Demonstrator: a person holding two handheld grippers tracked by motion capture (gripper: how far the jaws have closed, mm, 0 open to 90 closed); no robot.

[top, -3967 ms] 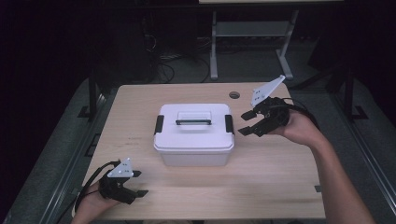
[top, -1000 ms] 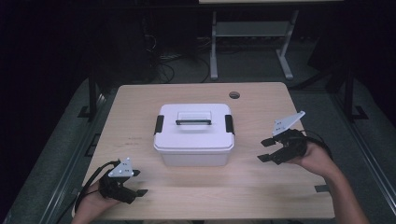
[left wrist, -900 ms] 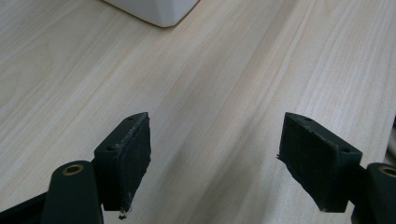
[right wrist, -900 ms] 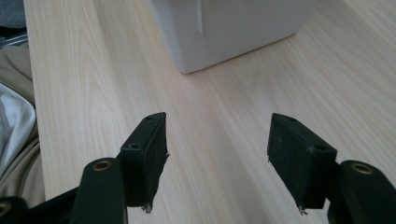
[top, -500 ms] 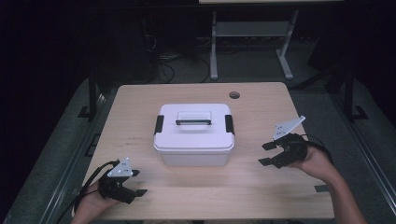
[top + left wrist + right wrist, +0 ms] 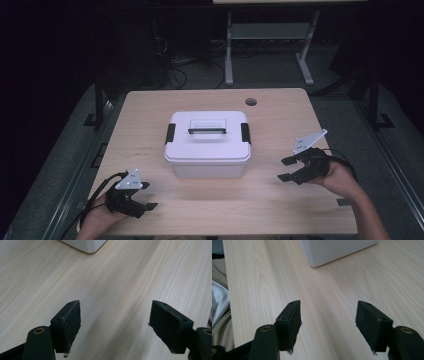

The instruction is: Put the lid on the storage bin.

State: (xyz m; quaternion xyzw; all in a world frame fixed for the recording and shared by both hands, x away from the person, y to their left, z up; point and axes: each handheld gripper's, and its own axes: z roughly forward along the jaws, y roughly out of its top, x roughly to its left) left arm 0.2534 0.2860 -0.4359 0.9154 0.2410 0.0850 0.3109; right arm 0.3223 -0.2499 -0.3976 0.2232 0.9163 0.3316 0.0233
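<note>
The high view looks forward and down from above the near edge of the table (image 6: 280, 115), taking in all of it. The left gripper view rides low near 7 o'clock, close over the wood, facing the white box (image 6: 83, 245). The right gripper view sits near 4 o'clock, also facing the box (image 6: 334, 250). All three share that box (image 6: 207, 145) and the tabletop.

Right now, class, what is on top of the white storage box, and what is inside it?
On the white storage box sits its lid, with a handle and black side latches. The closed lid covers the inside, so its contents cannot be seen.
</note>
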